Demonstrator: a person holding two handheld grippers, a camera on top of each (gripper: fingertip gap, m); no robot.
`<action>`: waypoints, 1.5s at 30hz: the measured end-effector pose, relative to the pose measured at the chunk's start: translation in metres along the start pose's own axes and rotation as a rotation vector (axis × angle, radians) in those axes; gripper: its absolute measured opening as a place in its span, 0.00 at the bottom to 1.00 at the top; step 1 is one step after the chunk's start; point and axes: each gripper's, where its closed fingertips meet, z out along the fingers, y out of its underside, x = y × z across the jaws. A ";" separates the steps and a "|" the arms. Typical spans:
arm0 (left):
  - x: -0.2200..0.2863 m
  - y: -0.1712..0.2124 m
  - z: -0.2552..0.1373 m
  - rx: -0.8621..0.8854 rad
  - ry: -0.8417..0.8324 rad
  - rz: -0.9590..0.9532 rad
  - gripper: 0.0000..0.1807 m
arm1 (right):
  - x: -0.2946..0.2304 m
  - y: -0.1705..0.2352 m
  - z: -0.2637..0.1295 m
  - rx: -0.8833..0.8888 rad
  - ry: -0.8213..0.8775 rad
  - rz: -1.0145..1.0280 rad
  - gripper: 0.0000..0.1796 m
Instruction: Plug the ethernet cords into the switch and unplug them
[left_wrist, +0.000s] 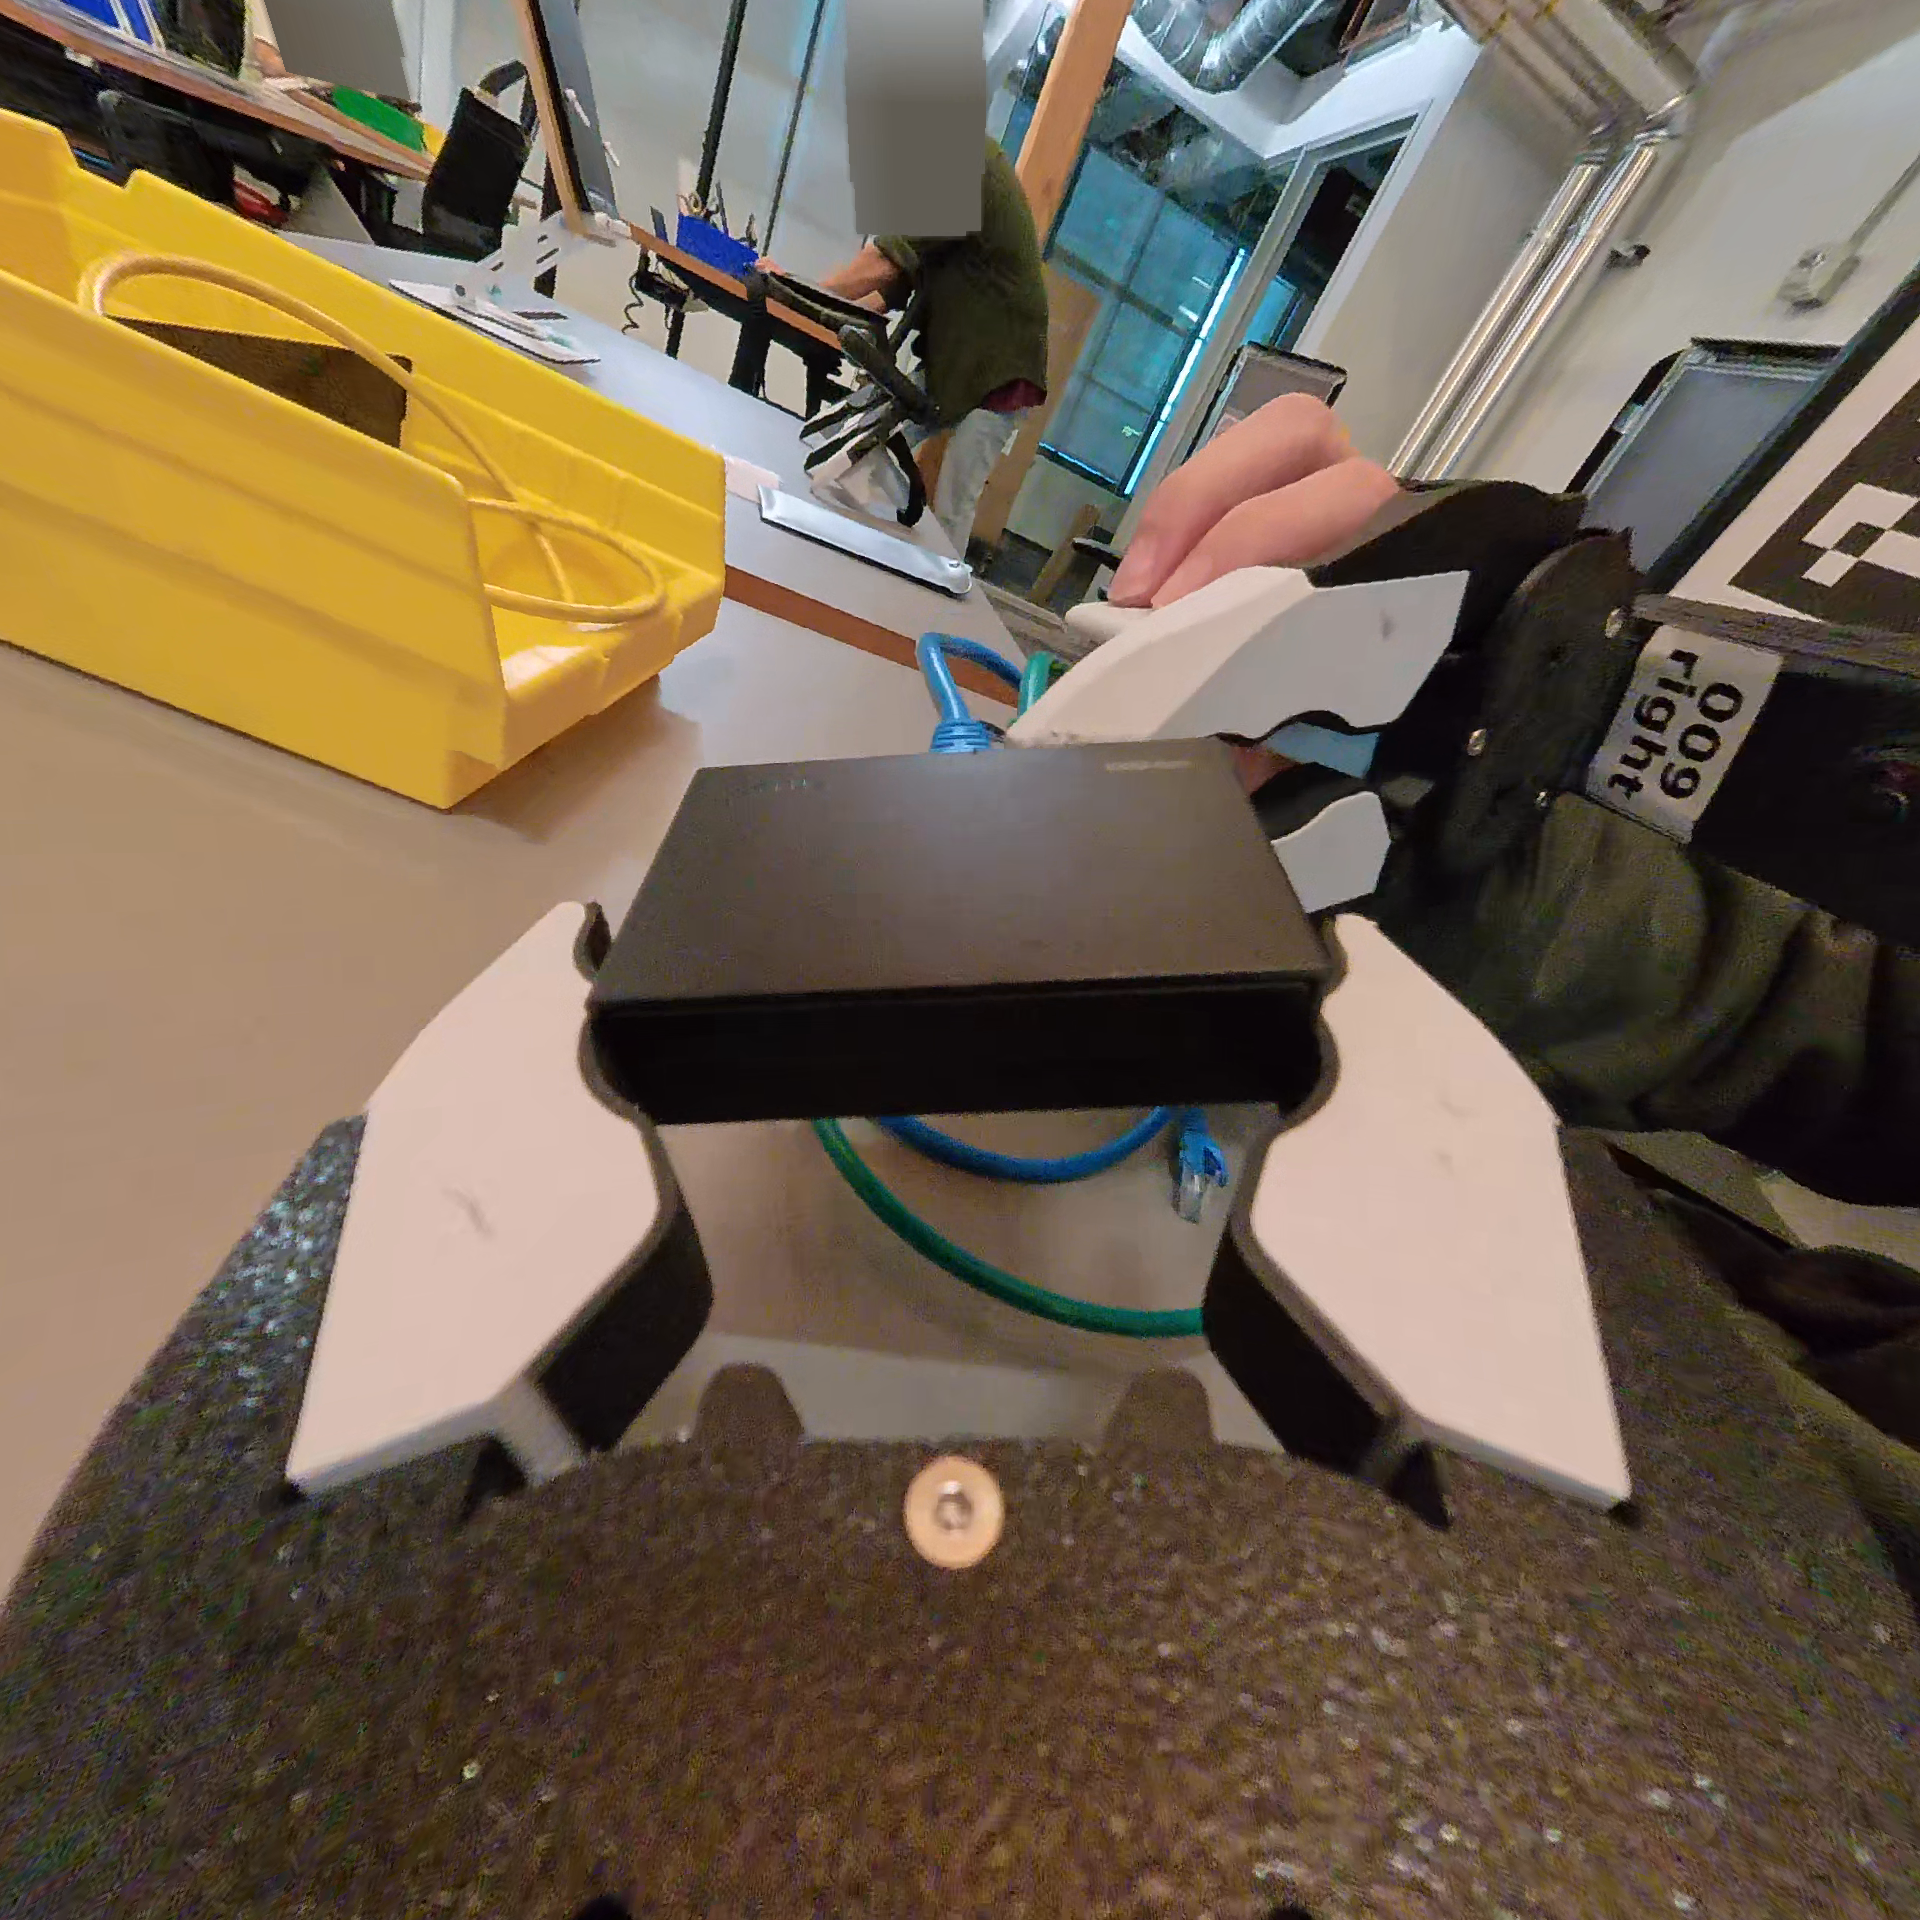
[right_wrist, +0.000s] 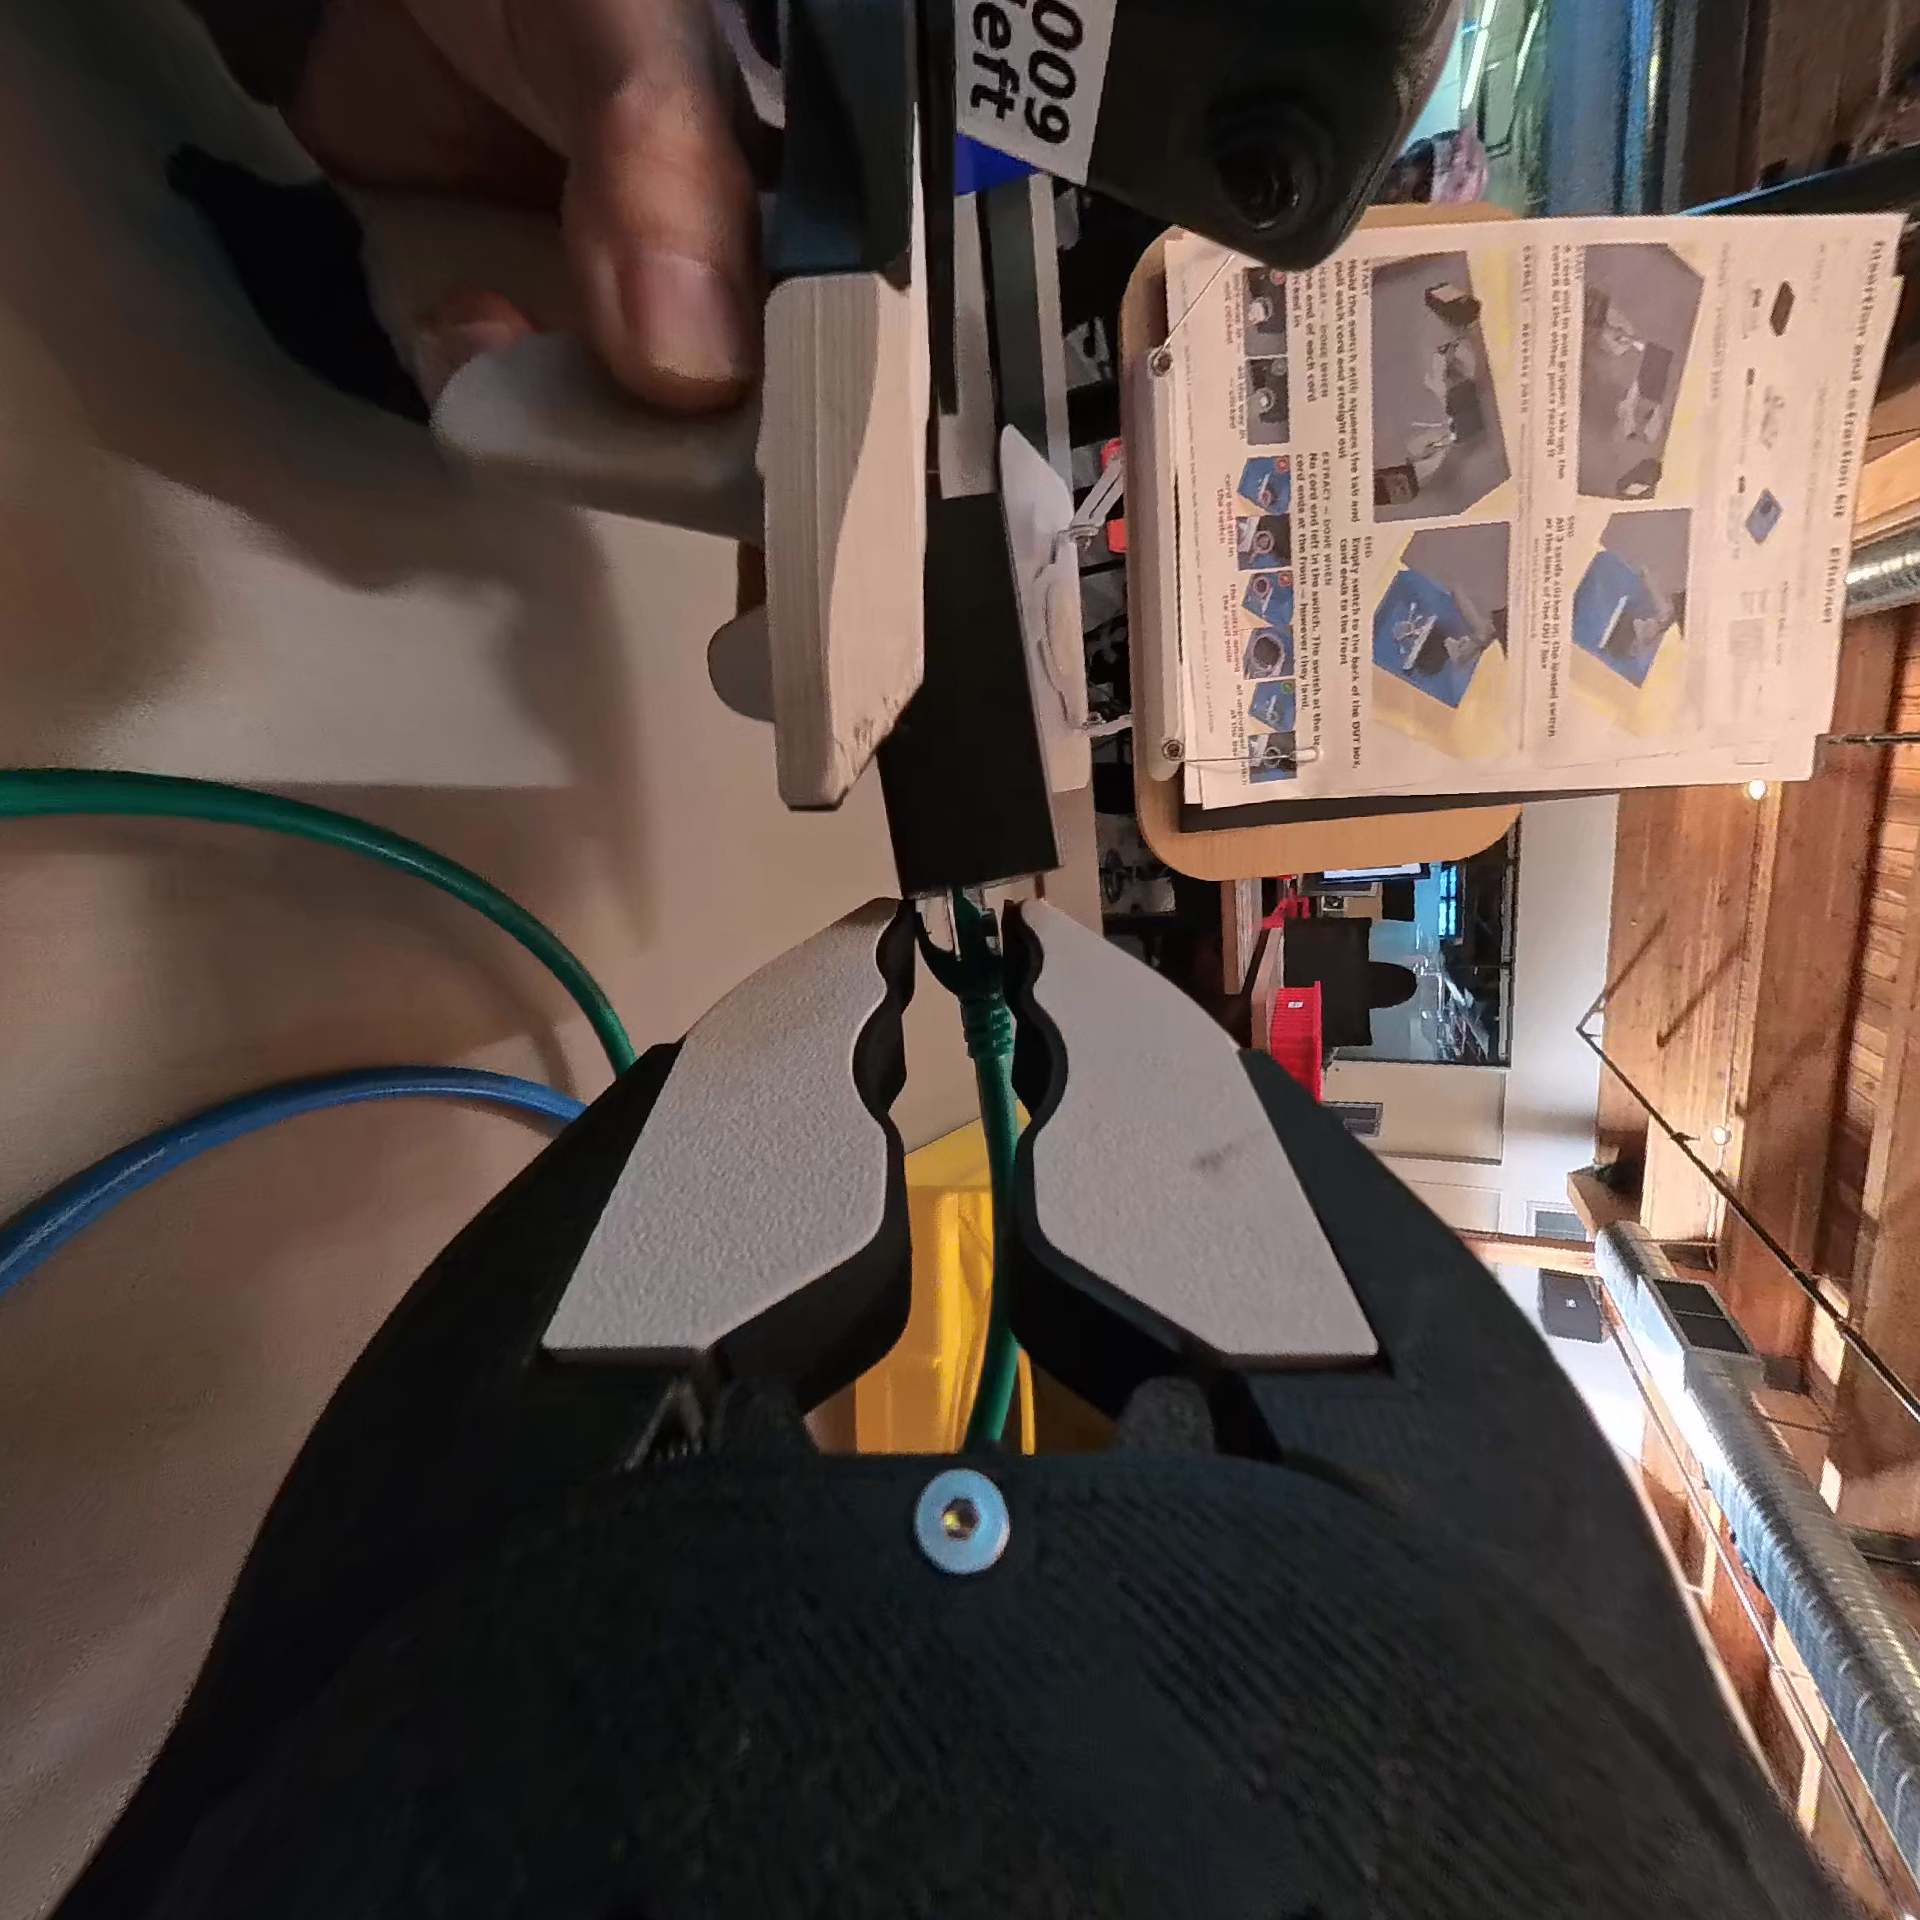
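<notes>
Switch: matt black casing — faint sheen on top
Left gripper: matt pale-grey plastic fingers, grainy black body
Green cord: smooth glossy jacket
Bin: glossy yellow plastic
Table: smooth matt grey-beige — no visible texture

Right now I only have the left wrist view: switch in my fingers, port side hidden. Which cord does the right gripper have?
Observer: The green cord. The right gripper has its fingers shut on the boot.
Operator: Seated?
Observer: The plug tip is at the port face of the switch. I cannot tell if it is fully in.
Operator: Is the blue in the fingers too?
Observer: No. The blue cord lies on the table, outside the fingers.
</notes>
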 end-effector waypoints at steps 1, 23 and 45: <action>0.000 0.000 0.000 0.001 0.002 -0.003 0.67 | 0.000 0.000 0.000 0.001 -0.006 0.007 0.09; 0.003 -0.007 -0.003 0.069 0.056 -0.080 0.67 | 0.002 -0.006 0.000 0.012 -0.018 0.012 0.08; -0.002 -0.011 -0.005 0.100 0.039 -0.114 0.67 | 0.006 -0.005 0.004 -0.040 -0.033 -0.020 0.09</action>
